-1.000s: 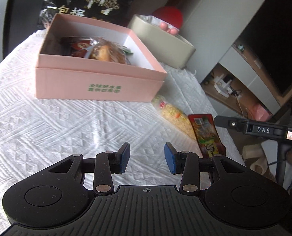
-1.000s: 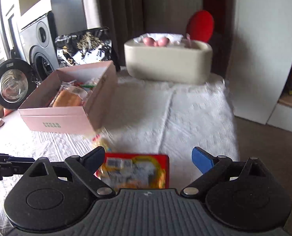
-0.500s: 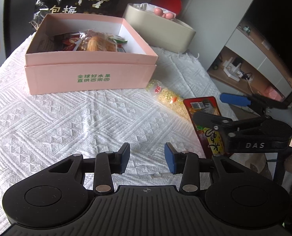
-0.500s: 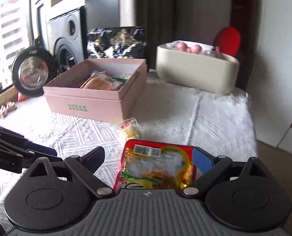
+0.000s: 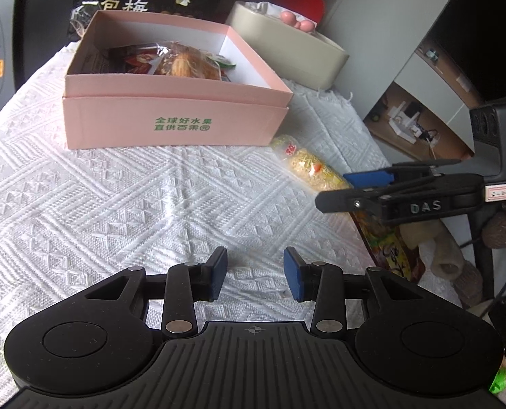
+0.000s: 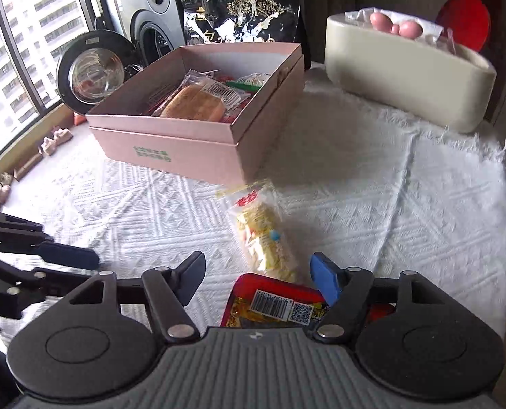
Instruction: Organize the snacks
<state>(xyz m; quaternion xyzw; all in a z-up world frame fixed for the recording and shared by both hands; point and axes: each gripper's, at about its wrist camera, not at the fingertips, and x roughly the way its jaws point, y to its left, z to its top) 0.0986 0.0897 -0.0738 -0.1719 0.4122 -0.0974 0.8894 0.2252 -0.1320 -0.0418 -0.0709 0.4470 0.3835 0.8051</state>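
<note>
White cloth [image 5: 116,204], bare and wide from the left tool [image 5: 254,272] up to the pink box [image 5: 174,126] — plenty of room there. Left tool's jaws partly apart, nothing between them. Tighter toward the counter's right edge [image 5: 372,156]: yellow packet [image 5: 307,163] slanting off the box's near right corner, red packet [image 6: 277,293] just past it, close to the drop. Right tool [image 6: 257,266] low over the red packet, jaws just now closing, the packet between them. Blue pad [image 6: 324,279] at its right side, black finger still apart from its left side, so no grip yet.

Only from the left view: shelves [image 5: 406,119] beyond the edge, right tool side-on. Only from the right view: the packet's barcode, window [image 6: 21,34] on the far left, snacks [image 6: 198,99] deep in the box. Cream tub [image 6: 406,78] and black bag [image 6: 242,10] behind, against the back.
</note>
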